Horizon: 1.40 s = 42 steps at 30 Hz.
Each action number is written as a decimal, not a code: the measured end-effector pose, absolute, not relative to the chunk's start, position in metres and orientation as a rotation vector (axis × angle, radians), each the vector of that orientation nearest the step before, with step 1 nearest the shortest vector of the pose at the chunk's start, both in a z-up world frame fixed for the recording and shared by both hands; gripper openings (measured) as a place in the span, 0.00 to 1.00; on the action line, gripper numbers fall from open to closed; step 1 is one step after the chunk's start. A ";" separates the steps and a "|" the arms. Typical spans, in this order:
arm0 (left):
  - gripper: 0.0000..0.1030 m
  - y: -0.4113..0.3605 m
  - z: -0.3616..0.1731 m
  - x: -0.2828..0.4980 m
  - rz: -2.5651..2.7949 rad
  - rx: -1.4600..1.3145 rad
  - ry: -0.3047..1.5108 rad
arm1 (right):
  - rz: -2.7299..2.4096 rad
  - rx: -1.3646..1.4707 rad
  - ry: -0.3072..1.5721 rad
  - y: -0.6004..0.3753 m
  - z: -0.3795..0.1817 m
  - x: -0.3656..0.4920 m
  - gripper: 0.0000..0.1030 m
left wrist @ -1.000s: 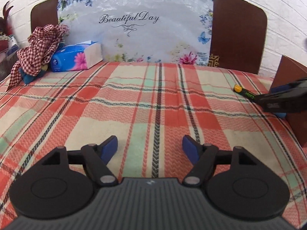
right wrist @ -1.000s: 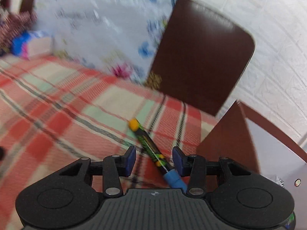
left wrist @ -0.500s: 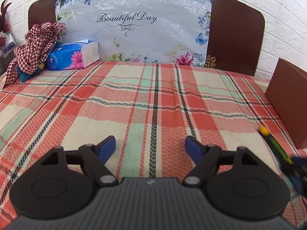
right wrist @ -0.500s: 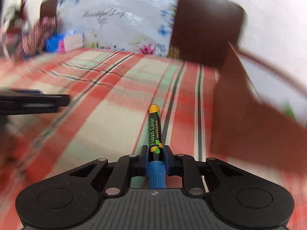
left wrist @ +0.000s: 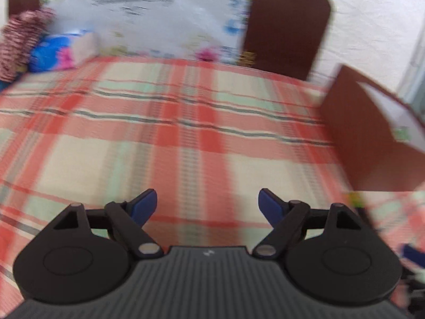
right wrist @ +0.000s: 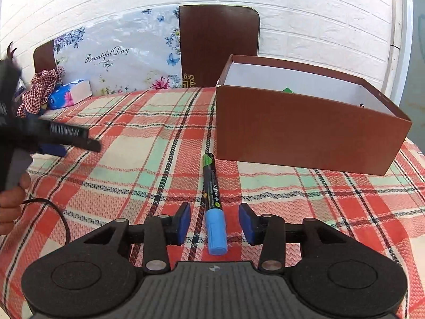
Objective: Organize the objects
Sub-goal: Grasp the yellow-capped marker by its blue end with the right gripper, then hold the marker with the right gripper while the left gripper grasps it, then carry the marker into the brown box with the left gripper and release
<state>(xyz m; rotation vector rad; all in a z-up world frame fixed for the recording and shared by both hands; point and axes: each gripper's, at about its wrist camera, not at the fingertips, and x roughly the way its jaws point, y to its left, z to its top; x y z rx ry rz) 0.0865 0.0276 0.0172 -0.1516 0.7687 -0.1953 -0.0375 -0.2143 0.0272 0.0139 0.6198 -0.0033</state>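
Observation:
A black marker (right wrist: 211, 186) with a blue cap and a green tip lies on the plaid tablecloth (right wrist: 132, 175), just in front of the brown box (right wrist: 305, 133). My right gripper (right wrist: 214, 222) straddles its capped end. Its jaws are opening, and both blue pads (right wrist: 183, 222) stand clear of the marker. In the left wrist view, my left gripper (left wrist: 207, 204) hovers over bare cloth with its jaws opening and nothing between them. That view is blurred by motion. The left gripper (right wrist: 66, 135) also shows at the left edge of the right wrist view, held by a hand (right wrist: 10, 199).
The open box (left wrist: 366, 146) has a white inside with a small green item in it. At the back left lie a blue tissue pack (right wrist: 70, 94) and a red checked cloth (right wrist: 39, 90). A floral board (right wrist: 119, 61) and brown chair backs (right wrist: 217, 45) stand behind the table.
The right gripper was shut on the marker half a second ago; now its jaws have parted and the marker lies on the cloth by the box. The left gripper's view swung right and its jaws widened.

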 end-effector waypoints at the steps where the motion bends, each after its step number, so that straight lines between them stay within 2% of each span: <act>1: 0.82 0.013 0.023 0.083 -0.237 -0.155 0.778 | 0.001 0.015 0.624 -0.215 0.025 -0.036 0.40; 5: 0.82 -0.049 0.032 0.075 -0.377 -0.095 0.825 | -0.010 -0.013 0.653 -0.218 0.010 -0.030 0.38; 7: 0.80 -0.074 0.026 0.078 -0.404 -0.058 0.891 | 0.002 0.002 0.625 -0.220 0.007 -0.033 0.20; 8: 0.74 -0.085 0.021 0.081 -0.415 -0.052 0.937 | 0.013 0.008 0.623 -0.221 0.008 -0.034 0.18; 10: 0.70 -0.096 0.009 0.084 -0.429 -0.070 1.014 | 0.029 0.053 0.614 -0.226 0.008 -0.037 0.18; 12: 0.63 -0.103 0.008 0.080 -0.400 -0.032 0.987 | 0.053 0.127 0.586 -0.234 0.011 -0.043 0.18; 14: 0.45 -0.101 0.010 0.080 -0.401 -0.050 0.997 | 0.083 0.178 0.541 -0.240 0.016 -0.048 0.18; 16: 0.34 -0.094 0.014 0.083 -0.439 -0.128 1.038 | 0.105 0.174 0.498 -0.239 0.023 -0.052 0.18; 19: 0.34 -0.085 0.026 0.082 -0.462 -0.218 1.046 | 0.123 0.154 0.441 -0.234 0.031 -0.056 0.18; 24: 0.43 -0.076 0.039 0.082 -0.465 -0.304 1.022 | 0.168 0.195 0.381 -0.239 0.043 -0.061 0.18; 29: 0.68 -0.060 0.051 0.078 -0.469 -0.387 1.004 | 0.157 0.225 0.382 -0.249 0.046 -0.059 0.18; 34: 0.72 -0.063 0.068 0.079 -0.488 -0.394 0.950 | 0.227 0.258 0.371 -0.251 0.049 -0.057 0.18; 36: 0.61 -0.074 0.073 0.079 -0.499 -0.364 0.936 | 0.261 0.253 0.335 -0.249 0.054 -0.060 0.18; 37: 0.36 -0.080 0.075 0.082 -0.516 -0.350 0.939 | 0.266 0.249 0.315 -0.249 0.057 -0.062 0.18; 38: 0.17 -0.086 0.078 0.085 -0.543 -0.342 0.954 | 0.257 0.240 0.293 -0.249 0.061 -0.064 0.18; 40: 0.18 -0.097 0.085 0.089 -0.579 -0.337 0.956 | 0.225 0.217 0.251 -0.252 0.068 -0.065 0.18; 42: 0.24 -0.102 0.097 0.091 -0.587 -0.337 0.938 | 0.205 0.209 0.213 -0.258 0.076 -0.065 0.18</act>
